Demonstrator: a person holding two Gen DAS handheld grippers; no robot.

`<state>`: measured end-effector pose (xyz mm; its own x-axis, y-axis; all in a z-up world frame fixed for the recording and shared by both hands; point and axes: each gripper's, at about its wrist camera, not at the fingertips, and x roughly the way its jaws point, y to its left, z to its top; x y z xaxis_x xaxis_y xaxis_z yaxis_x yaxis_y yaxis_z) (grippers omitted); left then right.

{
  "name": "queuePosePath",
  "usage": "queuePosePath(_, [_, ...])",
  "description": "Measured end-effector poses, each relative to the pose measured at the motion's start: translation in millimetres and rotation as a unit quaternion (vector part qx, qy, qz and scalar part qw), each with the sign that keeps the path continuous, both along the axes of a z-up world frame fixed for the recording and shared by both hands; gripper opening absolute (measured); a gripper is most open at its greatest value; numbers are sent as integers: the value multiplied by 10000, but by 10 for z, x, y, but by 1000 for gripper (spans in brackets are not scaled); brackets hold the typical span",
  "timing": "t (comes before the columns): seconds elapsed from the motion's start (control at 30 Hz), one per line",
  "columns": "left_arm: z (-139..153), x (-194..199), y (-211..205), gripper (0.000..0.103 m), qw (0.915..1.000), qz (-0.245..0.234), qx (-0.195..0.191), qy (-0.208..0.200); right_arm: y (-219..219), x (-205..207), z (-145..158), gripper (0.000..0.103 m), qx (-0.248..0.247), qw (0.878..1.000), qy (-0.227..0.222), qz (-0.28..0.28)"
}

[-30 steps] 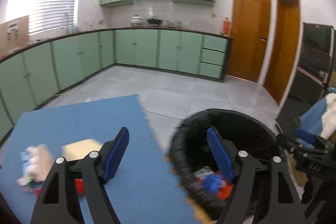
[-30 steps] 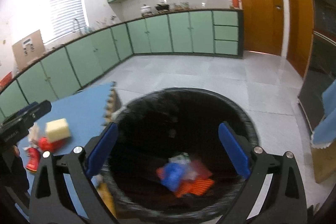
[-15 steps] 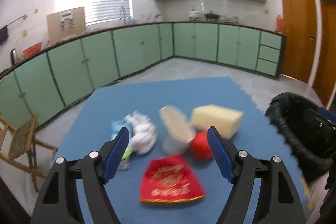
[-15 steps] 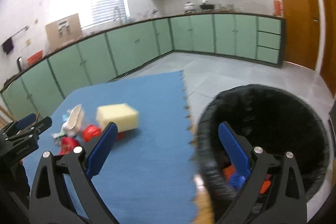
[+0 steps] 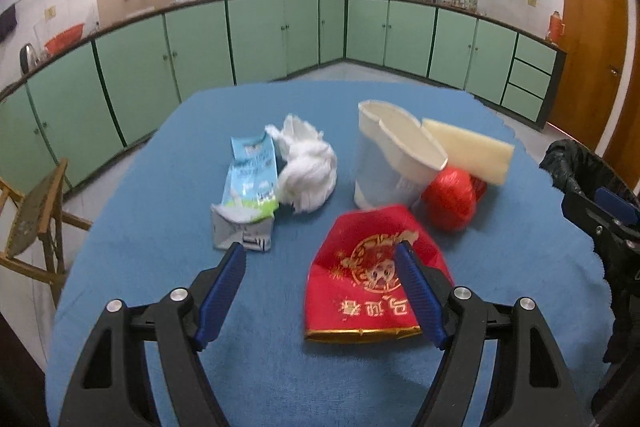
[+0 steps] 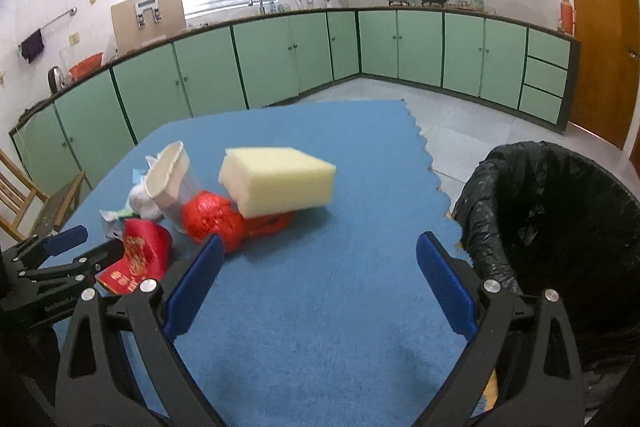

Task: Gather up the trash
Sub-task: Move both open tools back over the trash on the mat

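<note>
Ahead of both tongs, scattered trash lies on a blue foam mat [image 5: 168, 163], with green kitchen cabinets [image 6: 280, 59] along the walls behind and a wooden chair [image 5: 36, 211] off to the left. The left gripper [image 5: 320, 275] hovers with its blue jaws spread wide and empty; a red packet with gold print [image 5: 360, 291] lies just beyond them, partly behind the right jaw. Farther ahead sit a flattened blue-and-white milk carton [image 5: 250, 183], a crumpled white tissue [image 5: 308, 167], a tipped white paper cup [image 5: 392, 155], a scrunched red bag [image 5: 450, 197] and a pale yellow sponge [image 5: 468, 151]. The right gripper [image 6: 316, 275] is also open and empty over bare mat, the sponge ahead to its left. A bin lined with a black bag [image 6: 560, 211] stands to its right; its contents cannot be made out.
</note>
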<state>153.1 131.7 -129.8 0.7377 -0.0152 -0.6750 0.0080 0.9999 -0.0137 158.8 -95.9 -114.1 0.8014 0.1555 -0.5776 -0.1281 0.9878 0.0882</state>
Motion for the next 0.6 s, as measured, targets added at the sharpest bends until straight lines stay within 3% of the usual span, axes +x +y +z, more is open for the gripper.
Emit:
queuePosePath(0.2, [-163,57,18,75,9994,-18,-142,310,47,27,-91,94,-117,9999,56,67])
queuePosePath(0.5, [-213,95,-13,76,9977,-151,-495,441,12,60,-131,94,-64,9999,123,58])
queuePosePath(0.57, [-216,86,-31,71,9970,-149,-604,450,1,64,-136,94,-54,9999,141,46])
queuePosePath(0.6, [-213,88,-61,61,9967,-176,-654,447,-5,66,-142,94,-52,9999,149,45])
